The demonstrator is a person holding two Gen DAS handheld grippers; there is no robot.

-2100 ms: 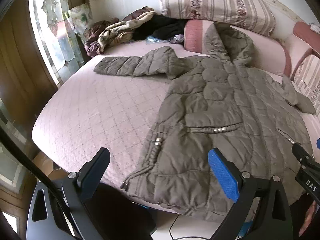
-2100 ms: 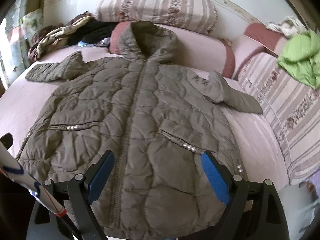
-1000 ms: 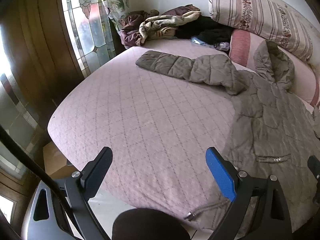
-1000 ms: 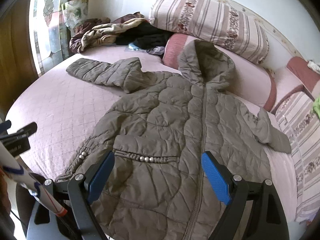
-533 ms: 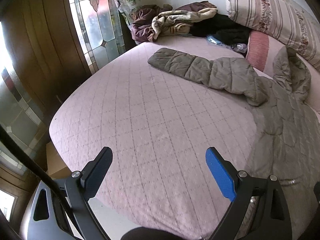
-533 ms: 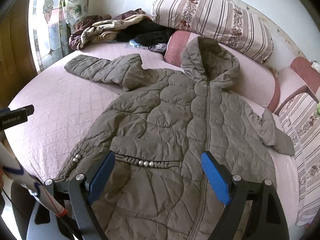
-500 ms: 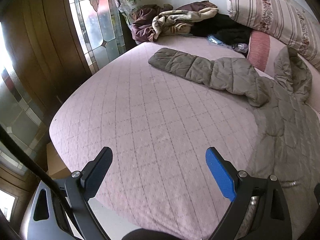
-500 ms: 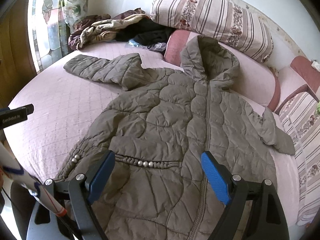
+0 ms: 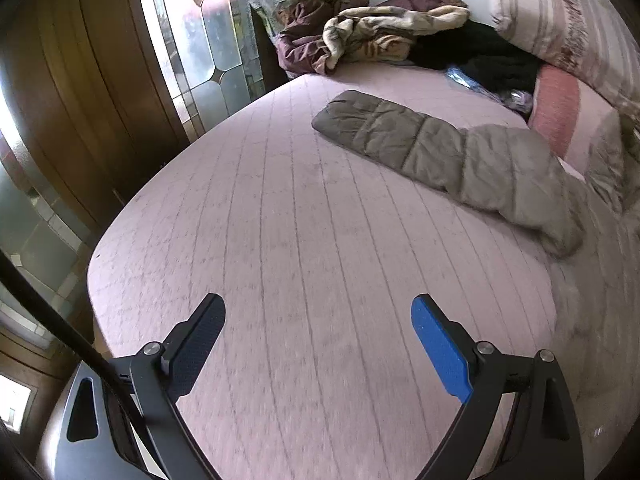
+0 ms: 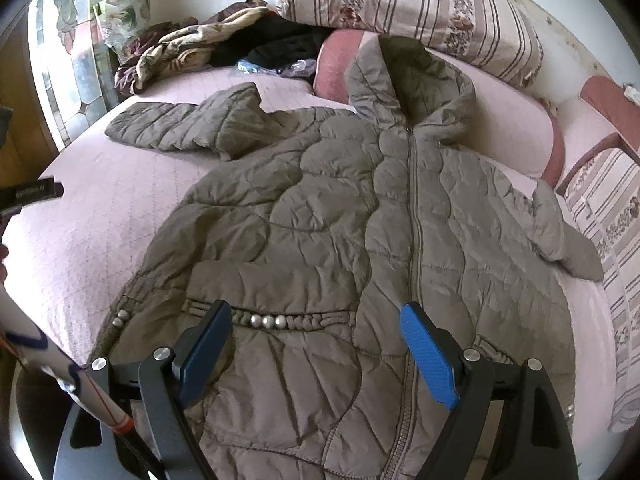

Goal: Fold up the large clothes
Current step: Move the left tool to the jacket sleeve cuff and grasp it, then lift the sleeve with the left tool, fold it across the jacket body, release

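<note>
A large olive-grey quilted hooded coat (image 10: pixel 340 220) lies face up and zipped on the pink bed, hood toward the pillows, both sleeves spread out. My right gripper (image 10: pixel 316 344) is open and empty, hovering over the coat's lower front near the left pocket. My left gripper (image 9: pixel 318 340) is open and empty above the bare pink bedspread (image 9: pixel 300 240). In the left wrist view the coat's left sleeve (image 9: pixel 432 152) lies ahead and to the right, apart from the gripper.
A pile of brown, beige and black clothes (image 9: pixel 372 40) sits at the bed's far corner by a stained-glass window (image 9: pixel 200 40). Striped pillows (image 10: pixel 408 4) and pink bolsters (image 10: pixel 520 120) line the head. The bed edge (image 9: pixel 100 280) drops off at left.
My left gripper has swung left and forward, away from the coat's hem, over the bare bedspread toward the left sleeve. My right gripper has moved closer over the coat. Both stay open.
</note>
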